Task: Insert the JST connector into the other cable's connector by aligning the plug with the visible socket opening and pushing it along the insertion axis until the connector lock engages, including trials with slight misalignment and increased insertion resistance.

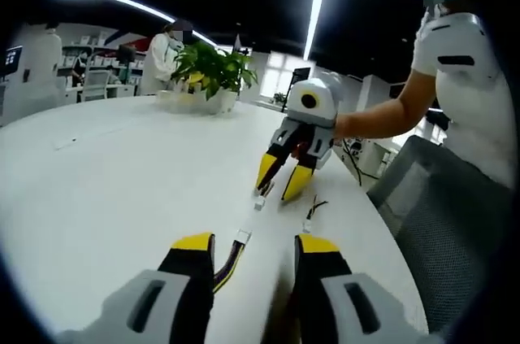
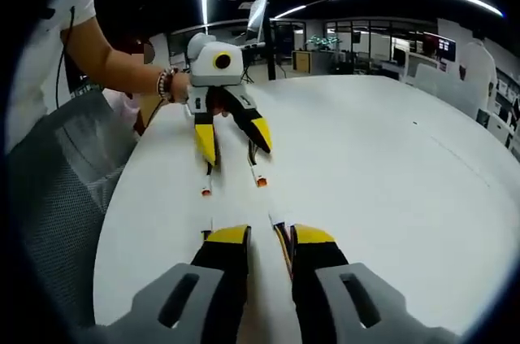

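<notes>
Left gripper (image 1: 254, 253), yours, in its own view: yellow-tipped black jaws spread apart, nothing clamped between them. One cable (image 1: 230, 265) with coloured wires lies on the white table (image 1: 114, 173) between the jaws, its small white JST connector (image 1: 243, 237) pointing away from you.

Right gripper (image 1: 282, 184), seen in the left gripper view: jaws parted, tips lowered to the tabletop near a second small white connector (image 1: 260, 204). I cannot tell whether a tip touches it. A third short lead (image 1: 312, 212), dark-wired with a pale plug end, lies just beside those jaws, nearer the table edge.

Right gripper (image 2: 270, 238), in its own view: jaws released and apart, a thin cable (image 2: 282, 245) running along the inner face of one jaw. Whether it is pinched there cannot be told.

Left gripper (image 2: 236, 142), seen in the right gripper view: jaws open, tips down at the table (image 2: 390, 165). Two orange-tipped cable ends lie just in front of it, one (image 2: 206, 191) by each jaw, the other (image 2: 260, 182) slightly apart from the first.

Connectors overall: unmated, lying separately on the tabletop between your two facing grippers.

Surroundings, left gripper view: potted plant (image 1: 210, 71) at the table's far side, a person in white (image 1: 161, 58) beyond it, a grey mesh chair (image 1: 443, 222) at the table edge, your white sleeve (image 1: 459, 76). Right gripper view: your forearm with a beaded bracelet (image 2: 166, 82), a monitor (image 2: 258, 9) behind.
</notes>
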